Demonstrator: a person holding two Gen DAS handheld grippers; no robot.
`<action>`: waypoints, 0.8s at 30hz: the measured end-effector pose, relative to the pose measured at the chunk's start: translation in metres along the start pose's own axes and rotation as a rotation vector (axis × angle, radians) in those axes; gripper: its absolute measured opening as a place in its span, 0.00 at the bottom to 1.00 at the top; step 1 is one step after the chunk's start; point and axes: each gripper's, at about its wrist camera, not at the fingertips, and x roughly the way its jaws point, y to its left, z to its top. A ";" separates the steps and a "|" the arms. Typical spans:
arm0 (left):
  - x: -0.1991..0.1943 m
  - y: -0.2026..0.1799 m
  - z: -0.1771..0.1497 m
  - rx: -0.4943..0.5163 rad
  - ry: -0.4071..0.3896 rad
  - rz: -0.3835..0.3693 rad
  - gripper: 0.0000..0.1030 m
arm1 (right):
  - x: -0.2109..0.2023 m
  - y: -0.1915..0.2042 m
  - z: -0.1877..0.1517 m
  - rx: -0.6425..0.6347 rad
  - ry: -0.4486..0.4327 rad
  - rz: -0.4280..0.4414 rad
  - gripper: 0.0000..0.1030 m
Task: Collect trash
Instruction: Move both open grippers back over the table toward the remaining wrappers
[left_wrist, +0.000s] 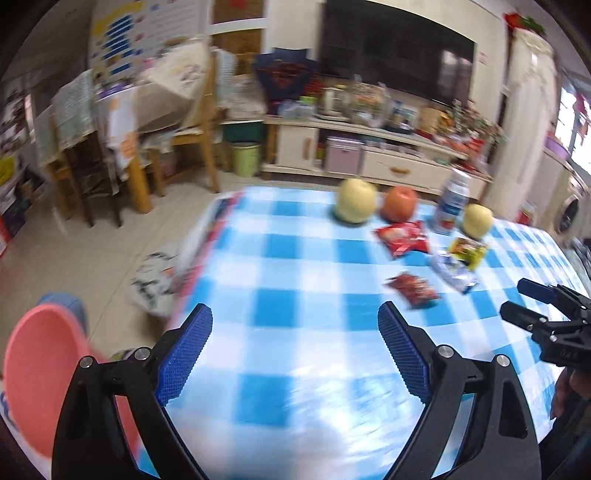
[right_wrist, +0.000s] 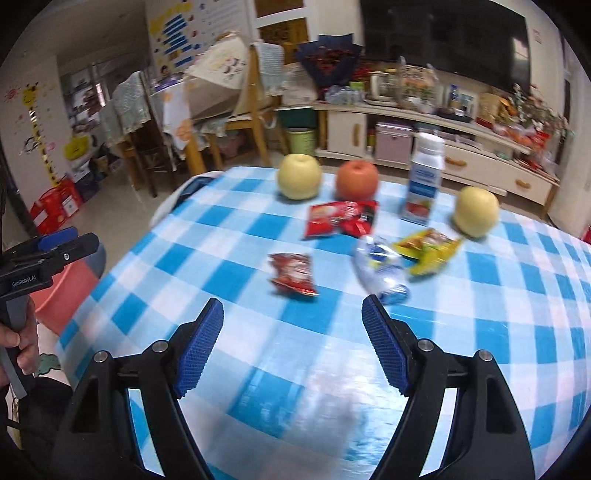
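Observation:
Several wrappers lie on the blue-checked table (right_wrist: 295, 369): a small red wrapper (right_wrist: 293, 273) (left_wrist: 413, 288), a larger red packet (right_wrist: 341, 218) (left_wrist: 402, 236), a crumpled white-blue wrapper (right_wrist: 380, 271) (left_wrist: 452, 271) and a yellow wrapper (right_wrist: 428, 249) (left_wrist: 466, 251). My right gripper (right_wrist: 293, 317) is open and empty, just short of the small red wrapper. My left gripper (left_wrist: 295, 321) is open and empty over the table's near left part. A pink bin (left_wrist: 40, 380) stands on the floor at the table's left edge.
Two yellow apples (right_wrist: 299, 175) (right_wrist: 476, 210), a red apple (right_wrist: 357, 179) and a milk carton (right_wrist: 424, 181) stand behind the wrappers. Chairs, a green bin (left_wrist: 245, 158) and a cluttered TV cabinet (left_wrist: 369, 151) lie beyond the table.

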 end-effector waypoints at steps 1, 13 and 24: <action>0.007 -0.017 0.002 0.021 -0.003 -0.023 0.88 | 0.001 -0.010 -0.002 0.005 0.000 -0.011 0.77; 0.115 -0.132 0.007 0.112 0.117 -0.040 0.88 | 0.049 -0.085 -0.012 0.061 0.066 -0.042 0.79; 0.162 -0.147 0.009 0.106 0.170 0.018 0.88 | 0.075 -0.107 -0.010 0.074 0.084 0.001 0.79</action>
